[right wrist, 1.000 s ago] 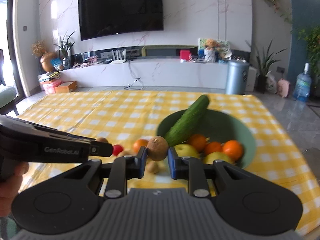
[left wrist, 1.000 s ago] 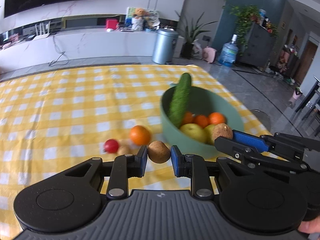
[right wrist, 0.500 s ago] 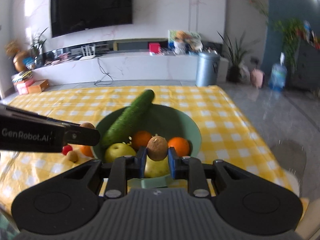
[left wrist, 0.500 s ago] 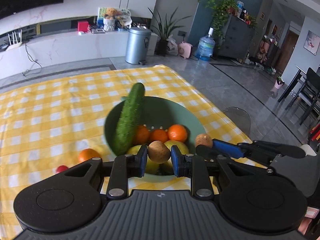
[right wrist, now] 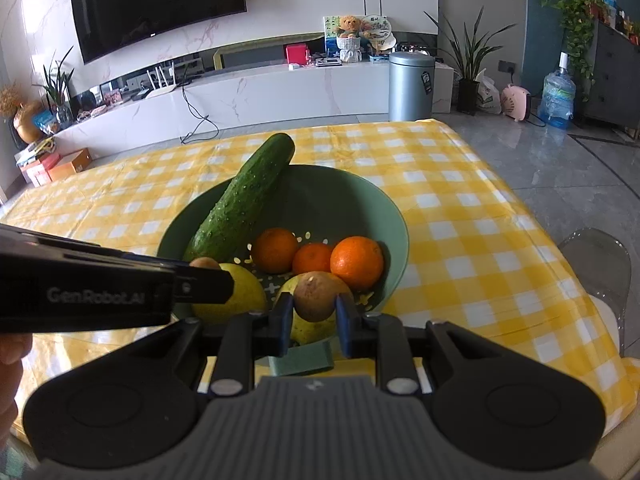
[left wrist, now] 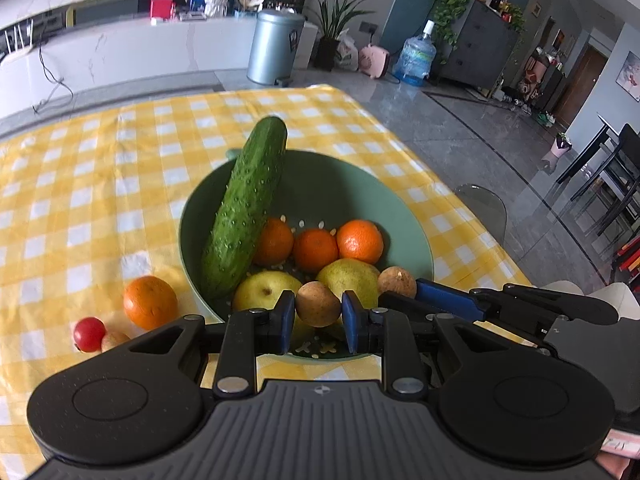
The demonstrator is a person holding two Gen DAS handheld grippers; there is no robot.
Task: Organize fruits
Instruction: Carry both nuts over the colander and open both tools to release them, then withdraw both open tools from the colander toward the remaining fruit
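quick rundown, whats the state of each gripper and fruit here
left gripper: shut on a small brown fruit, over the bowl
right gripper: shut on a second brown fruit, over the bowl
green bowl: holds fruit, not full
cucumber: tilted, leaning on the bowl rim
loose orange: on the tablecloth, outside the bowl
cherry tomato: on the tablecloth, outside the bowl

Both grippers moved from over the tabletop fruit to above the green bowl (left wrist: 416, 236). Left gripper (left wrist: 318, 316) carried its brown kiwi (left wrist: 318, 304) to the bowl's 6 o'clock rim; right gripper (right wrist: 316, 316) brought its kiwi (right wrist: 318, 294) over the pears (right wrist: 308, 324).
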